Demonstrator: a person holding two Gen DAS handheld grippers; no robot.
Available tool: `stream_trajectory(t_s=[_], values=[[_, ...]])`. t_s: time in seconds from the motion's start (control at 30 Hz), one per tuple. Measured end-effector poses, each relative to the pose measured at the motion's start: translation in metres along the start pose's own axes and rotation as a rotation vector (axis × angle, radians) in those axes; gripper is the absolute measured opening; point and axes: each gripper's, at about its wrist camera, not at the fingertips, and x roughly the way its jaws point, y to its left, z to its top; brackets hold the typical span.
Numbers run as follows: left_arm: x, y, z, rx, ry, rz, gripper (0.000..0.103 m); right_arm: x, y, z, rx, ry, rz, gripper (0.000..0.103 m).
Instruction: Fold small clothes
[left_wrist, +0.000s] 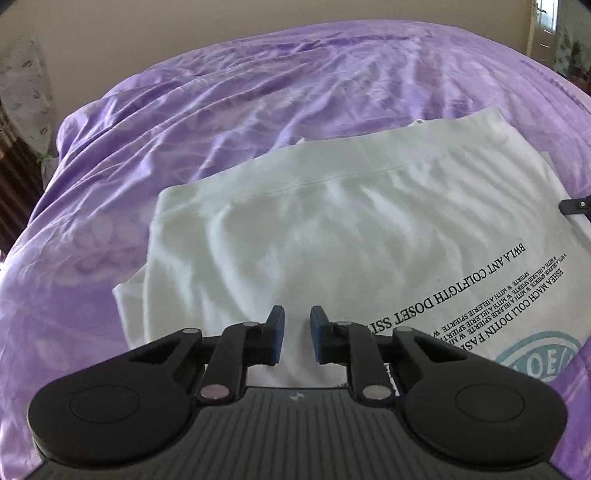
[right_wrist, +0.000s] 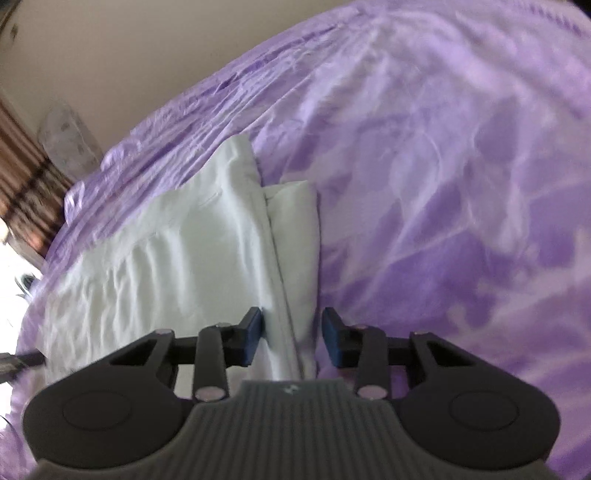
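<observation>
Left wrist view: I see my left gripper (left_wrist: 297, 334) with jaws slightly apart, pinching nothing, above the white printed shirt (left_wrist: 332, 229) spread on the purple bedsheet (left_wrist: 184, 110). My right gripper (right_wrist: 291, 341) jaws straddle the shirt's folded edge, spread.

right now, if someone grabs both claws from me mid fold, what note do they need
Left claw: open, empty, hanging over the near part of the white t-shirt, not pinching it.
Right claw: open, straddling the shirt's folded right edge; pads not pressing on it.
Shirt: lies on the purple bedsheet, black print facing up, sides apparently folded in, fabric wrinkled.
Done: side folds, as far as can be seen.
Left: grip the near edge with both claws, fold it over, smooth flat.
</observation>
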Motion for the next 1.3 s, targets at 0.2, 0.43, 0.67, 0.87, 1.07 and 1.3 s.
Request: stream_trajectory(t_s=[0.2, 0.43, 0.67, 0.87, 1.07, 1.3], values=[[0.012, 0.000, 0.001, -0.017, 0.006, -0.023, 0.021, 0.013, -0.021, -0.006, 0.116, -0.006, 0.137, 0.019], [0.015, -0.010, 0.025, 0.023, -0.005, -0.084, 0.017, -0.018, 0.020, 0.016, -0.019, -0.030, 0.109, 0.005], [0.040, -0.039, 0.075, 0.109, -0.021, -0.104, 0.017, -0.053, 0.095, 0.043, -0.158, 0.007, 0.007, 0.005], [0.075, -0.059, 0.120, 0.146, -0.039, -0.090, 0.017, -0.065, 0.130, 0.050, -0.221, 0.016, -0.021, 0.004], [0.112, -0.068, 0.131, 0.121, 0.009, -0.050, 0.017, -0.073, 0.139, 0.049, -0.251, 0.022, -0.026, 0.004], [0.053, -0.067, 0.106, 0.149, 0.010, -0.120, 0.017, -0.075, 0.152, 0.050, -0.268, 0.011, -0.045, 0.004]])
